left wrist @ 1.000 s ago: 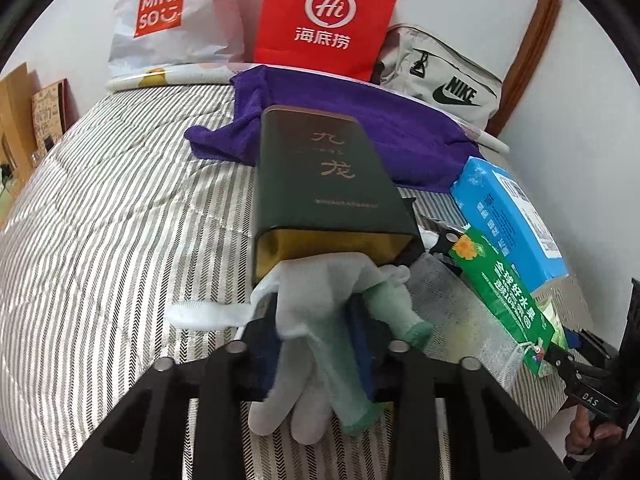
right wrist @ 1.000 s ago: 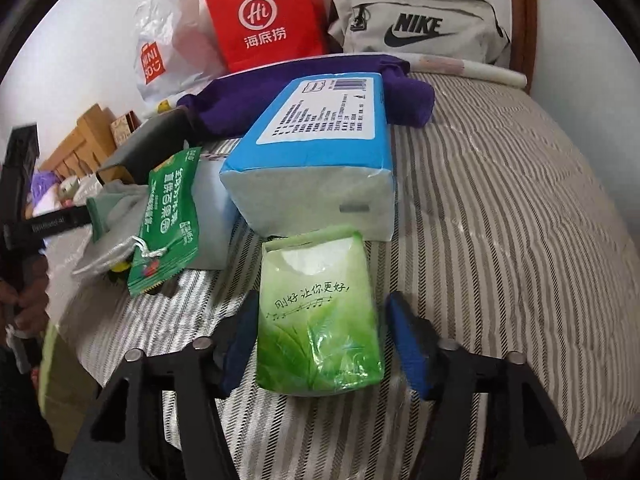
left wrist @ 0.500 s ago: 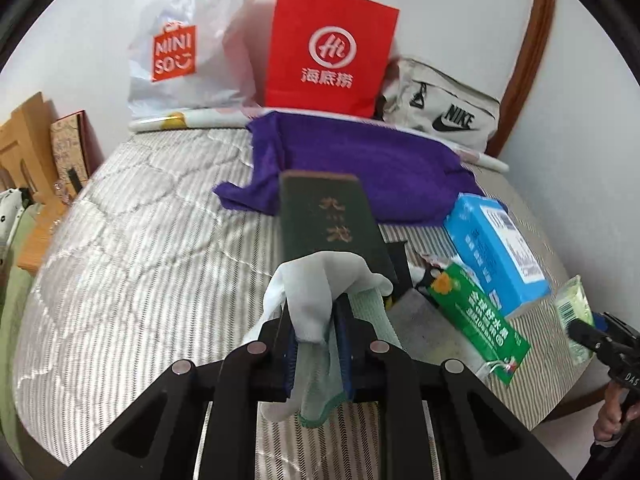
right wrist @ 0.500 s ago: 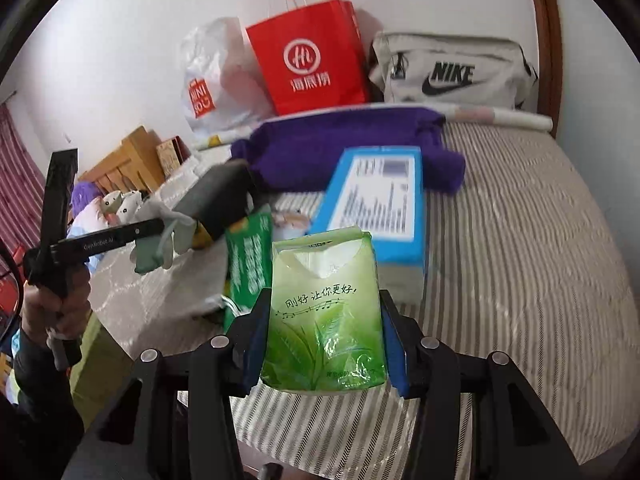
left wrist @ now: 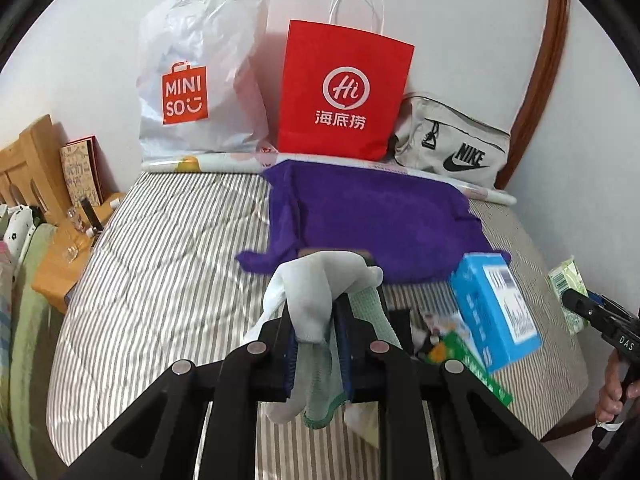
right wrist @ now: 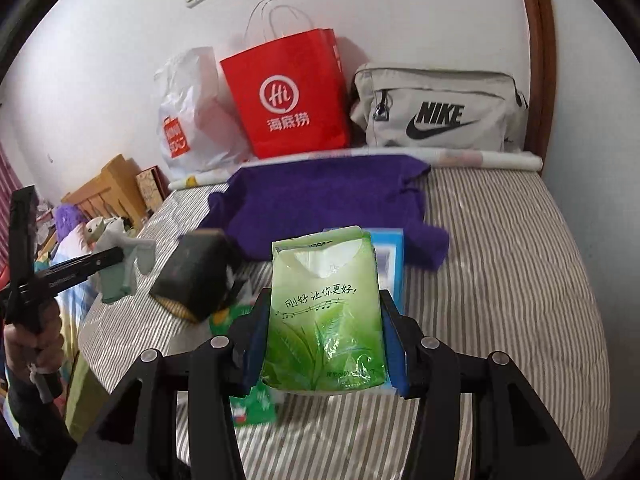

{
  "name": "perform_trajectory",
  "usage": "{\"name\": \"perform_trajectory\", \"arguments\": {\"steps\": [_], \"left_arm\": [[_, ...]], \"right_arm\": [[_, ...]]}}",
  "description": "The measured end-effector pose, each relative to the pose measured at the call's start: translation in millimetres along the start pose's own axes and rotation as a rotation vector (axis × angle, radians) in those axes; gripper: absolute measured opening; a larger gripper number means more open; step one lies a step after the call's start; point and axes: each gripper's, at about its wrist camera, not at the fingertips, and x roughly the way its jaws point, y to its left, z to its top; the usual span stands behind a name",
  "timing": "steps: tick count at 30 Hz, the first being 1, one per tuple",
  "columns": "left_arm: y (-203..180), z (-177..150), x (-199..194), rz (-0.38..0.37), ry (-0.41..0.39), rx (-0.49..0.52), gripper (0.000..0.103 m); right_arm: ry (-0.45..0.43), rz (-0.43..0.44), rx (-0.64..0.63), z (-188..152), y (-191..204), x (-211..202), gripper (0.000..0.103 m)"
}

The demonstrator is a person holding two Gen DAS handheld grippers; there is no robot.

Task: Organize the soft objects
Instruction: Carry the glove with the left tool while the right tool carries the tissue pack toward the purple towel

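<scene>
A pair of white and pale green gloves (left wrist: pixel 316 292) hangs bunched between the pads of my left gripper (left wrist: pixel 318 344), which is shut on them above the striped bed (left wrist: pixel 160 264). My right gripper (right wrist: pixel 324 344) is shut on a green tissue pack (right wrist: pixel 324 312) and holds it upright in the air. Seen from the right wrist, the left gripper (right wrist: pixel 80 268) and the gloves (right wrist: pixel 120 264) are at the left. Seen from the left wrist, the tissue pack (left wrist: pixel 564 280) is at the right edge.
A purple towel (left wrist: pixel 372 220) lies spread mid-bed, with a blue tissue box (left wrist: pixel 496 312), a dark green box (right wrist: pixel 196 276) and a green packet (left wrist: pixel 460 356) nearer me. A Miniso bag (left wrist: pixel 200 80), red paper bag (left wrist: pixel 344 88) and Nike bag (left wrist: pixel 452 148) stand along the wall.
Both grippers have risen from the bed with their loads. The left jaws narrowed onto the gloves and pulled them off the dark green box. The tissue pack left the bed.
</scene>
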Motion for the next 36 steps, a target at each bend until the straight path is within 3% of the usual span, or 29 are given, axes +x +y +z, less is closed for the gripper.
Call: {"name": "perform_trajectory", "arguments": {"steps": [5,7,15,26,36], "left_arm": [[2,31,26,-0.023,0.035,-0.026,0.017],[1,43,33,0.000,0.017,-0.033,0.017],[-6,91,77,-0.019,0.033,-0.004,0.017],[-8,120,151,-0.080,0.121,-0.001,0.017],[-17,137,203,-0.098,0.176,0.013,0.017]], "right_arm": [[-0.019,-0.011,0.000,33,-4,13,0.050],[-0.017,-0.019,-0.006,44,-6,20,0.050],[-0.007,-0.028,-0.009,88,-17,64,0.050],[0.048,-0.018,-0.043,118,-22,141,0.050],[0.117,-0.024,-0.053,131,-37,185,0.050]]}}
